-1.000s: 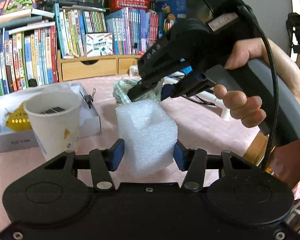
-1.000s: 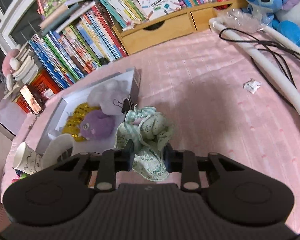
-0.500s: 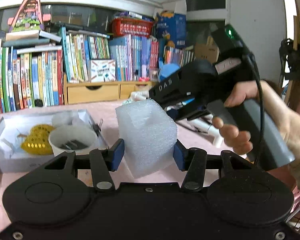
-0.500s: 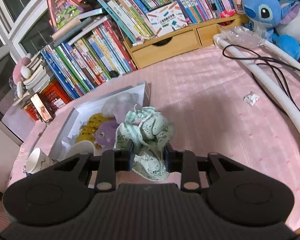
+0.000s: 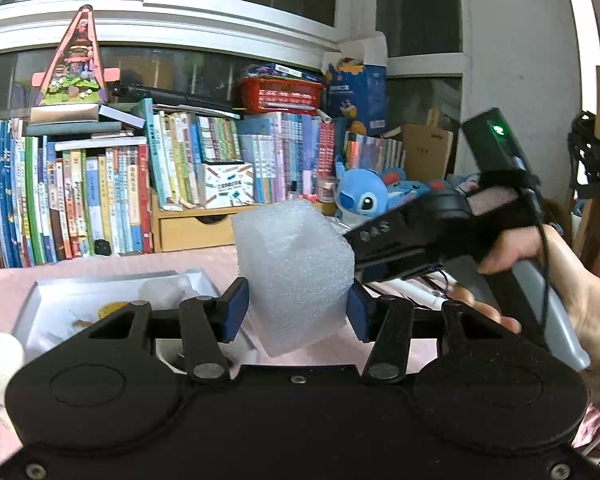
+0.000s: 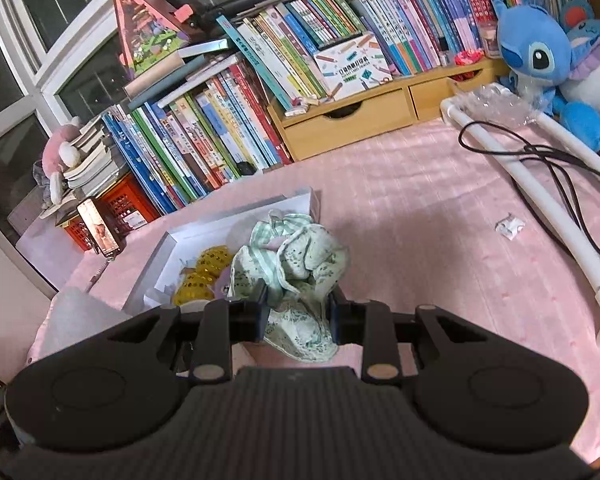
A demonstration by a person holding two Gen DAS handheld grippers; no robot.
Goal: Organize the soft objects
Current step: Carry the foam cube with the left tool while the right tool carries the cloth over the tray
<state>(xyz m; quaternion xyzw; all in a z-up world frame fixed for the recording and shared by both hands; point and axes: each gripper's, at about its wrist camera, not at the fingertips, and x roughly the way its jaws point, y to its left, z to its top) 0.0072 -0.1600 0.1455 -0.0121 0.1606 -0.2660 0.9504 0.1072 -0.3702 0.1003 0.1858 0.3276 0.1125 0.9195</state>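
Left gripper (image 5: 298,312) clenched on white foam block (image 5: 294,276), raised higher than before; right gripper (image 6: 298,316) grasping crumpled green cloth (image 6: 294,264) between pads.

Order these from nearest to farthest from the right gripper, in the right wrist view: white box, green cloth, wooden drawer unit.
1. green cloth: held in the right gripper.
2. white box: just beyond, to the left.
3. wooden drawer unit: far back, under the books.
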